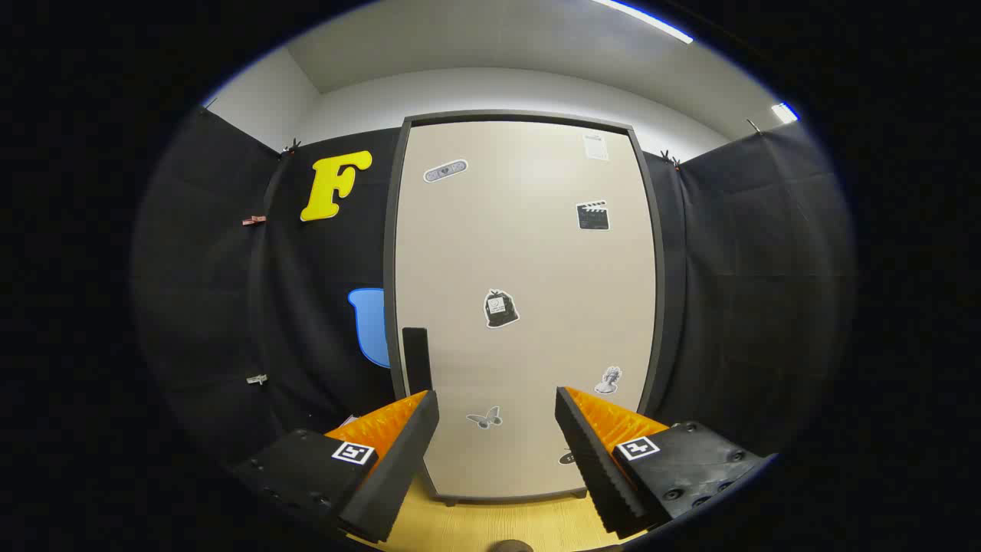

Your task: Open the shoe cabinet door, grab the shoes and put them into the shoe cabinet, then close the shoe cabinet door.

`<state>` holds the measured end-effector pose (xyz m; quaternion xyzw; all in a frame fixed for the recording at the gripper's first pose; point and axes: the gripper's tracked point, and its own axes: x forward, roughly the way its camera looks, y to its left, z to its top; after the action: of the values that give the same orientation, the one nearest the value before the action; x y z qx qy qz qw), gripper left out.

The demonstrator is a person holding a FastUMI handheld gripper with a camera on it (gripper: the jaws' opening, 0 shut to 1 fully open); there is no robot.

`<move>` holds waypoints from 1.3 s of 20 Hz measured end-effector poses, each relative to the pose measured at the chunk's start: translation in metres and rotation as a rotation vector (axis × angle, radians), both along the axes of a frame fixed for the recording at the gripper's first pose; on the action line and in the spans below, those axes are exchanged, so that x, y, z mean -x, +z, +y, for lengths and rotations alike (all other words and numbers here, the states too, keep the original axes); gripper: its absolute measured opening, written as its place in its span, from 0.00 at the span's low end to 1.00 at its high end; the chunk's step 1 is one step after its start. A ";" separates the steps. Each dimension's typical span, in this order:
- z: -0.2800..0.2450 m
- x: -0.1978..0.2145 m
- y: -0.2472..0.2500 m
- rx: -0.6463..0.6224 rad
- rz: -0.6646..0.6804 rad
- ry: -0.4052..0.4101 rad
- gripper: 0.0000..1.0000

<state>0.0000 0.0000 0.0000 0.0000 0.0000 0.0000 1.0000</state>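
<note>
I've got the gripper (497, 399) spread wide with nothing between its fingers, facing the shoe cabinet door (529, 307), which stands shut just ahead on the wooden floor (498, 525). It looks a stiff, light panel — smooth, nothing to pinch on its face — so I'd take the dark handle (416, 360) at its left edge, just beyond the left finger.
</note>
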 end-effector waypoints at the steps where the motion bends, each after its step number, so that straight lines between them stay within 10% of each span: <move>1: 0.001 0.000 0.000 0.000 0.000 0.000 0.98; 26: 0.057 -0.045 -0.013 -0.009 0.012 0.060 0.98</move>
<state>0.0452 0.0573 -0.0129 0.0046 0.0059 0.0300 0.9995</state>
